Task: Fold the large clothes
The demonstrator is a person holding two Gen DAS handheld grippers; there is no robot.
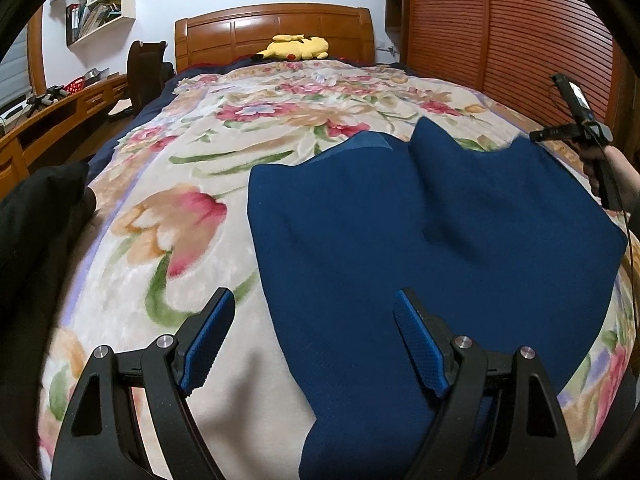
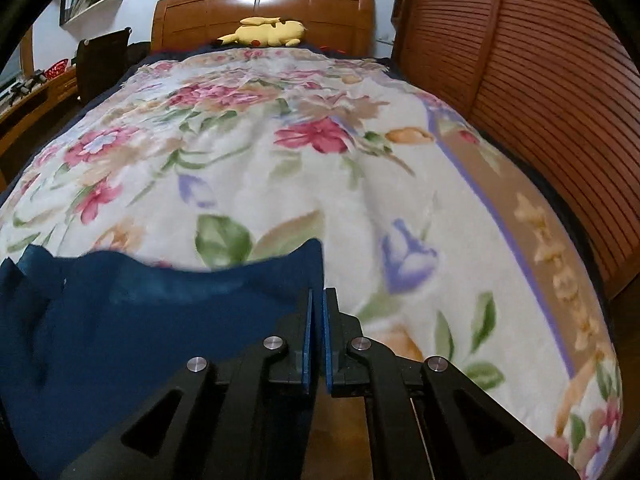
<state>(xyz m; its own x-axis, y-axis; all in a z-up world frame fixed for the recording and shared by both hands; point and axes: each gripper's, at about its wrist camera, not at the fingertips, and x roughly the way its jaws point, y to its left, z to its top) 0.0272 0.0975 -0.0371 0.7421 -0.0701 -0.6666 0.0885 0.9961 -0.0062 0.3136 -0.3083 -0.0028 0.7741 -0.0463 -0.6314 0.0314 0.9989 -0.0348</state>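
Observation:
A large dark blue garment [image 1: 420, 240] lies spread on the floral blanket [image 1: 180, 208] of the bed. My left gripper [image 1: 314, 336] is open just above the garment's near left edge, one pad over the blanket and the other over the cloth. My right gripper [image 2: 319, 340] is shut on the garment's far right corner [image 2: 296, 264], which is lifted off the floral blanket [image 2: 280, 184]. The rest of the garment [image 2: 120, 340] spreads to the left. The right gripper's body [image 1: 592, 136] shows at the right edge of the left wrist view.
A yellow plush toy [image 1: 296, 47] lies by the wooden headboard [image 1: 276, 28]. A slatted wooden wardrobe [image 1: 512, 32] stands along the bed's right side. A dark cloth [image 1: 36, 220] lies at the bed's left edge. A desk [image 1: 60, 116] and chair [image 1: 146, 68] stand left.

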